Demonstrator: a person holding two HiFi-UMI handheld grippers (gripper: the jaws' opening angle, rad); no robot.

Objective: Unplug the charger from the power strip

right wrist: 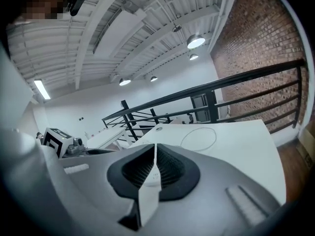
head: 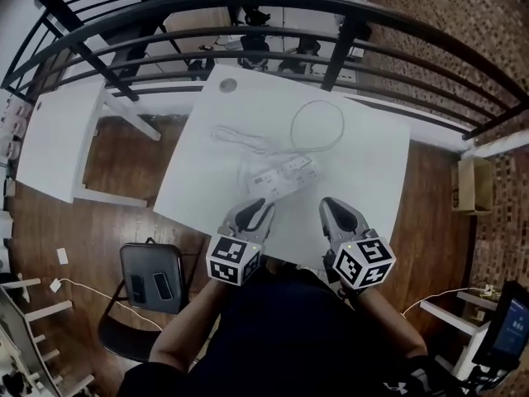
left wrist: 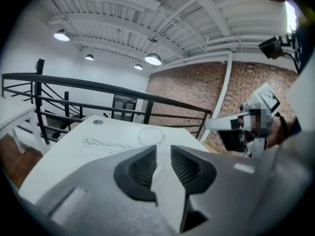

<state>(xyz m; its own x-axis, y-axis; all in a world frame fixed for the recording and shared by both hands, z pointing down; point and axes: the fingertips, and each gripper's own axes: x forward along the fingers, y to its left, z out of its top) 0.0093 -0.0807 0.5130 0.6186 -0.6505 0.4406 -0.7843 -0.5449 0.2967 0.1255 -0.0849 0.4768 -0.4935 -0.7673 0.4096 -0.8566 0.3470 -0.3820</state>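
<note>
A white power strip lies slantwise in the middle of the white table. A white cord loop runs from it toward the far side, and a thin bundled white cable lies to its far left. The charger itself is too small to pick out against the strip. My left gripper hovers at the strip's near left with its jaws apart and nothing between them. My right gripper hangs over the near right of the table, its pads pressed together and empty. The loop shows ahead of it.
A black railing curves behind the table. A second white table stands to the left, with a gap of wooden floor between. A black chair stands at the near left beside the person. A cardboard box sits on the floor to the right.
</note>
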